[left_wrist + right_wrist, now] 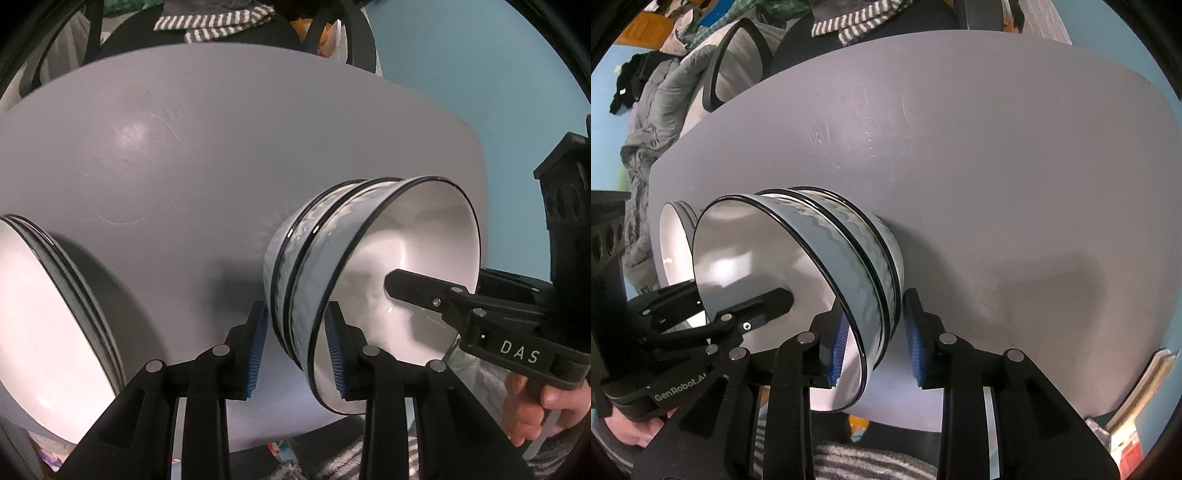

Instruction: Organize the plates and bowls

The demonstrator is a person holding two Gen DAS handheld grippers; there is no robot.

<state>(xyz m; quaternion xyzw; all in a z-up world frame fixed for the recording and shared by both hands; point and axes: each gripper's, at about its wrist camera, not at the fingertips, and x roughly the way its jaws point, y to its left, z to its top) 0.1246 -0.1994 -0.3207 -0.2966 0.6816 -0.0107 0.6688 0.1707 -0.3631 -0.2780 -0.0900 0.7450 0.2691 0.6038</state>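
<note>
A stack of three white bowls with black rims (332, 258) stands on the round grey table (166, 147). My left gripper (297, 354) is open, its blue pads on either side of the stack's near rims without pressing them. My right gripper (877, 354) is open too and straddles the stack's rims from the other side (827, 251). One finger of each gripper reaches inside the top bowl. A stack of white plates with black rims (44, 325) lies at the left; it also shows behind the bowls in the right wrist view (674, 240).
A dark chair with a striped cloth (214, 26) stands behind the table. Grey bedding and clothes (653, 110) lie at the far left. Books (1137, 406) lie on the blue floor at the lower right. A black stand (565, 192) is at the right.
</note>
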